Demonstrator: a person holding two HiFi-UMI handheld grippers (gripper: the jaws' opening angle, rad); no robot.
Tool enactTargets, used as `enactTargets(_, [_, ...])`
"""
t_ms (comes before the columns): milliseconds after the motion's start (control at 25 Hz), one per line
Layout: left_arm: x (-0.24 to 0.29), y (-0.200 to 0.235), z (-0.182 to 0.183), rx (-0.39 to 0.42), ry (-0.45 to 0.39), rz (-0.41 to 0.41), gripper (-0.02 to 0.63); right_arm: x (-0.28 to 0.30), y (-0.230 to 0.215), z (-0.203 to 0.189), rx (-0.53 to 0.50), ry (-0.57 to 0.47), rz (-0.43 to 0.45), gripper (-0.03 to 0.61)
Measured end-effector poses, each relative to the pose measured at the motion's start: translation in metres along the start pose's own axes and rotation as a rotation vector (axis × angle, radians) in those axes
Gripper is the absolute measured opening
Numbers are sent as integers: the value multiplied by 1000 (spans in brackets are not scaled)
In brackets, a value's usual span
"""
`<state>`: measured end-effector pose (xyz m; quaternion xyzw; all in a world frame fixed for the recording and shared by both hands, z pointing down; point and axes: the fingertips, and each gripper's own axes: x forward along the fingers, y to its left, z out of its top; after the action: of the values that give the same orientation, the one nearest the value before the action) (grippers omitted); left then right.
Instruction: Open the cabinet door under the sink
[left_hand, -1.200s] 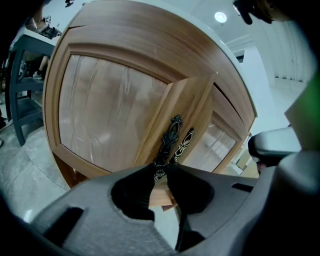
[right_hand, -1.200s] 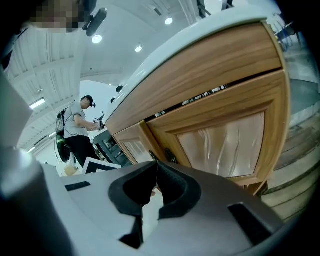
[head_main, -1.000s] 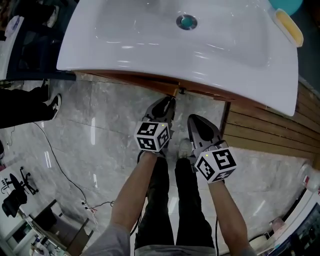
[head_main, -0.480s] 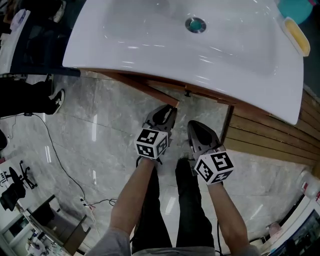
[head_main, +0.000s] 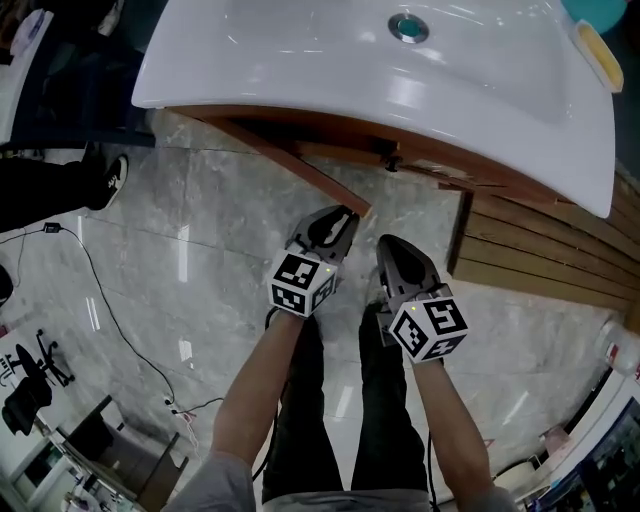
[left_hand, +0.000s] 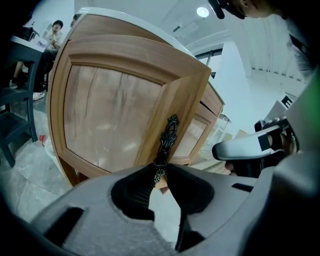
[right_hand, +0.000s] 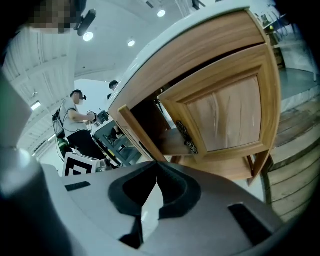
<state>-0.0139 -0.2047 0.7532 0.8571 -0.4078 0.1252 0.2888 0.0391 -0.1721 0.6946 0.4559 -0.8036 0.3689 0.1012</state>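
— Where the left gripper narrows to its tips, what sits between the jaws?
— The lower end of the dark ornate handle. The jaws are clamped on it, and the rest of the handle runs up the door's edge.
— Which door is that?
— The left cabinet door, a framed wooden panel. In the head view the door stands angled out from the cabinet front under the sink, its free edge at the left gripper.
— How do the right gripper's jaws stand?
— The right gripper has its jaws together at the tips, with nothing between them. In the head view the right gripper hangs just beside the left one, apart from the cabinet.
— What lies ahead of it?
— The right door, flush with the cabinet front, with its own dark handle on the inner edge. Beside that is the dark opening of the cabinet.
— And further out?
— The white sink overhangs the cabinet, its drain near the top of the head view. Below lies a grey marble floor, and to the right a wooden slatted platform.
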Motion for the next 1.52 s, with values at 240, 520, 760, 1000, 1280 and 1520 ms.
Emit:
enactTargets(240, [-21,0,-11,73,33,-80,81,-1,20,-23,20,-10,-43,11])
enactTargets(520, [-51,3,-25,139,76,-169,81,0,44,-40,48,-27,-85,11])
enactTargets(760, [-77,8,-40,182,112,-209,81,5,60,-54,54,-14,-86,11])
enactTargets(1000, [-96,17,-47,217,127,-232,83,12,76,-69,48,11,-72,11])
enactTargets(1280, [-128,36,-57,239,146,-208,82,19,92,-78,38,28,-52,11])
enactTargets(1520, [-154,55,-64,220,144,-147,73,30,121,-86,22,41,-13,11])
